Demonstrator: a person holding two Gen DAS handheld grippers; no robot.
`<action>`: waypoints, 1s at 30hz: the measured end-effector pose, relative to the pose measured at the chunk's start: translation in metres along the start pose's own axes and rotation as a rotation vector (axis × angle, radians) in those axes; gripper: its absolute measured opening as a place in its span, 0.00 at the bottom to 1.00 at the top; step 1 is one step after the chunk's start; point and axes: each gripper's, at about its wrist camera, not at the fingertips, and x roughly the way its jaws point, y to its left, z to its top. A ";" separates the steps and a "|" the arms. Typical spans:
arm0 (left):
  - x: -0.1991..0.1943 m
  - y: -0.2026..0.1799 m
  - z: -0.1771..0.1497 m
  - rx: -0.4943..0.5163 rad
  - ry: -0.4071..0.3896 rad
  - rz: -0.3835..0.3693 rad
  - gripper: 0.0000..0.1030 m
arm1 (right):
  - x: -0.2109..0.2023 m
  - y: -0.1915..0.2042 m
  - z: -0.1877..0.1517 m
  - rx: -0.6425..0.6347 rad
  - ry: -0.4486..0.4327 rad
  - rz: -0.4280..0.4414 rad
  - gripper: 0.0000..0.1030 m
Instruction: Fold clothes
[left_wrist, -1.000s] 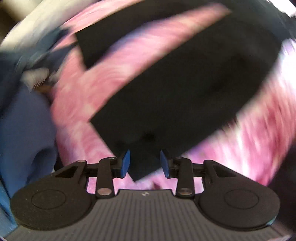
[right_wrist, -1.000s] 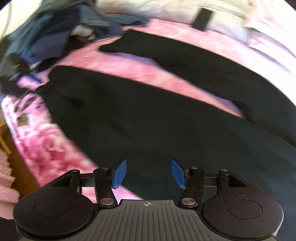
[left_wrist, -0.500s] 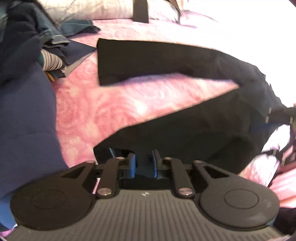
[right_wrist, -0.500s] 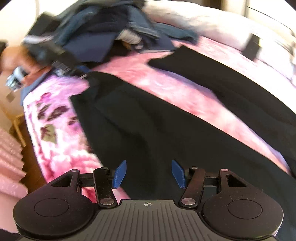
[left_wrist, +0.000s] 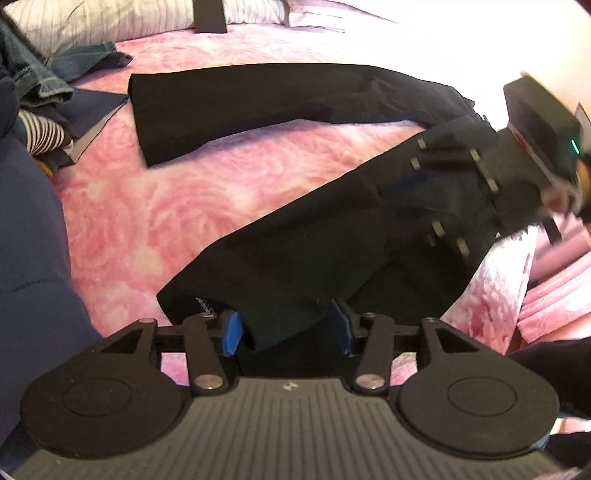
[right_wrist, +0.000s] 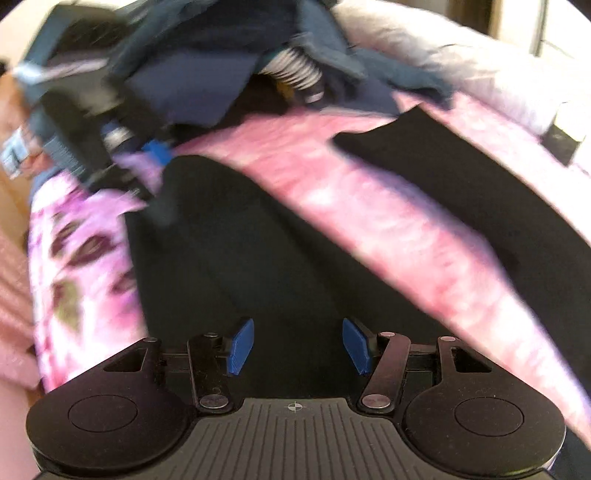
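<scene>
Black trousers (left_wrist: 295, 251) lie spread on a pink bedspread (left_wrist: 166, 203), their two legs apart. In the left wrist view my left gripper (left_wrist: 287, 330) is at the hem of the near leg. Its jaws are opening, and the hem lies loosely between the blue pads (left_wrist: 232, 332). My right gripper (left_wrist: 406, 195) hovers over the upper part of that leg at the right. In the right wrist view the right gripper (right_wrist: 299, 345) stands open just above the trousers (right_wrist: 258, 258), gripping nothing. The left gripper (right_wrist: 155, 158) shows blurred at the upper left.
A heap of clothes (left_wrist: 37, 92) with jeans, a striped piece and navy cloth lies at the far left, also seen as the pile (right_wrist: 221, 74). A pale pillow (left_wrist: 110, 18) lies behind it. The bed's floral edge (left_wrist: 495, 288) drops off at the right.
The left jaws narrowed on the trouser hem half a second ago and have since widened. The right gripper has slid along the leg toward the left gripper, further into the left wrist view.
</scene>
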 end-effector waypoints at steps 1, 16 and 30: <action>0.003 -0.001 -0.001 0.017 0.008 0.004 0.48 | 0.001 -0.009 0.003 0.025 0.001 -0.015 0.56; -0.046 0.000 -0.023 -0.087 0.102 -0.121 0.07 | -0.053 -0.024 -0.019 0.182 -0.028 -0.031 0.56; -0.010 0.012 -0.001 -0.043 -0.026 -0.016 0.18 | -0.022 0.041 -0.017 -0.134 -0.047 0.019 0.56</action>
